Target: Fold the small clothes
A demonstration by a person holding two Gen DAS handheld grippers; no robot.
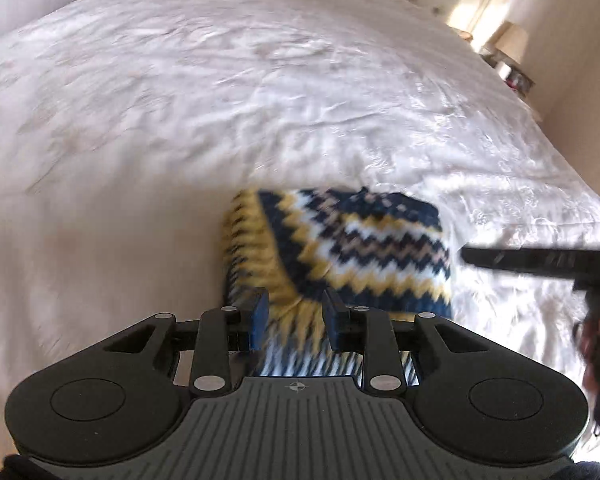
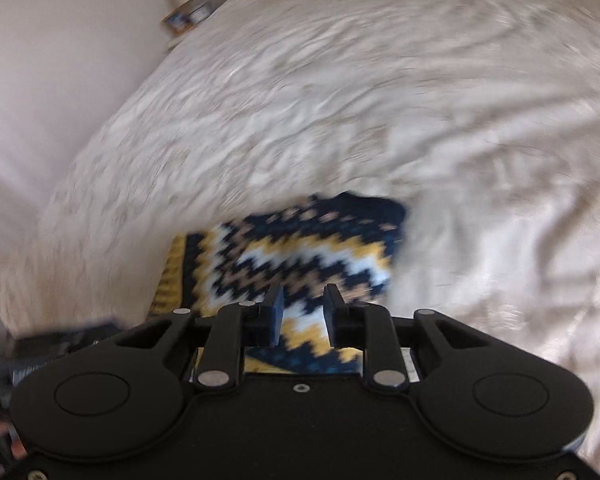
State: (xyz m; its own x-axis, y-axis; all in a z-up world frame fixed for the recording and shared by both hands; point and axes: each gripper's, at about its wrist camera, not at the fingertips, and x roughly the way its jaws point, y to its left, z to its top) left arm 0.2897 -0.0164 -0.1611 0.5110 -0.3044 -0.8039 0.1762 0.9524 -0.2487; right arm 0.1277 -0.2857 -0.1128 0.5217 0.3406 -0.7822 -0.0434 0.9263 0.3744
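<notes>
On the white bed [image 1: 260,100], near its front edge, lies one knitted piece [image 1: 360,248] w/ navy, yellow, white and tan zigzags; looks like a small sweater or similar, already doubled over, though blur hides exactly what it is. It sits between both sets of tongs.

Left tongs [image 1: 294,312]: narrow gap, yellow-striped knit bunched between the fingers and filling that gap, so prob. pinching the near left edge. Right tongs [image 2: 302,314]: also narrow, pattern visible between the fingers, but can't tell if the pads really bite or just hover over the cloth. From the left view, one black finger of the right tongs reaches in level at the right side of the knit.

Handling, as a guess: light, soft, thick and floppy, no stiffness, so it will sag and drag unless lifted at two points. Chunky knit gives good friction, not slippery; nothing fragile, though loops could snag on a pad corner. The bedspread is soft and wrinkled, so avoid pinching it along w/ the knit. Best hold: at edges or corners, both layers together, one per side.

Count: 1 knitted piece, 2 tongs, 1 bed. Bedside clutter beyond is too blurred to count.
</notes>
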